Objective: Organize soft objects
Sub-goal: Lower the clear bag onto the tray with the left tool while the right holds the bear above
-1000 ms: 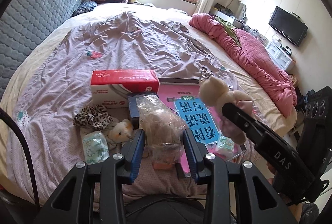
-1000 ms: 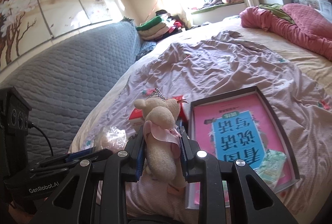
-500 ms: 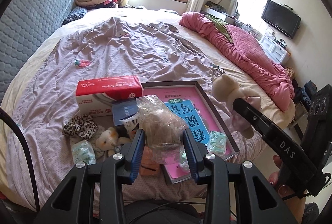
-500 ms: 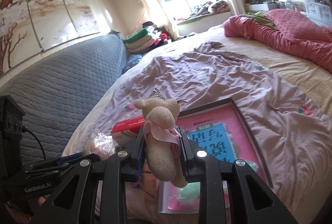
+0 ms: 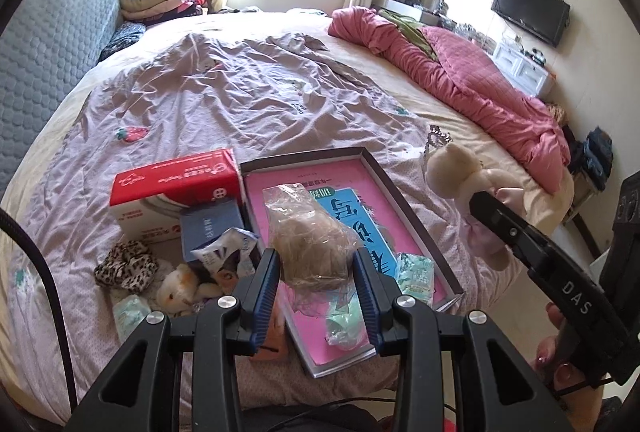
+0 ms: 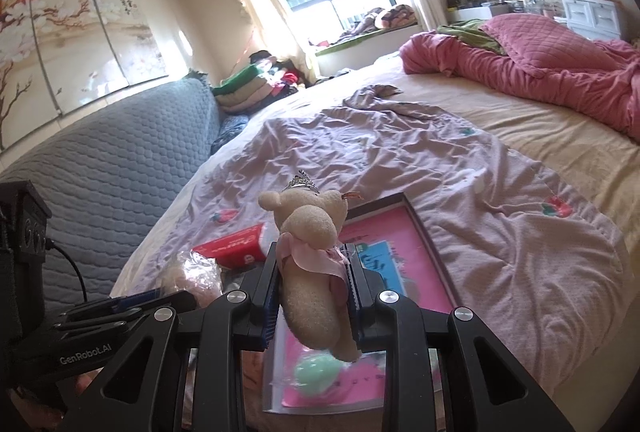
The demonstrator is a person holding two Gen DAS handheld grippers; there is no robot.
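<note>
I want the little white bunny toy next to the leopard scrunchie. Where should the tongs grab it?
Probably the bunny by its round head, coming straight down from above. It lies low on the sheet, squeezed between the scrunchie, a blue box and small packets, so there is little room at its sides. Both tongs are full, so one must let go first.

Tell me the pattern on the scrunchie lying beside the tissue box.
Leopard print, black and white; the scrunchie shows best in the left wrist view.

Bed cover: lilac sheet (image 5: 224,99), rumpled
Far side: pink quilt (image 5: 472,83)
Wall: television (image 5: 530,13), apparently off
</note>
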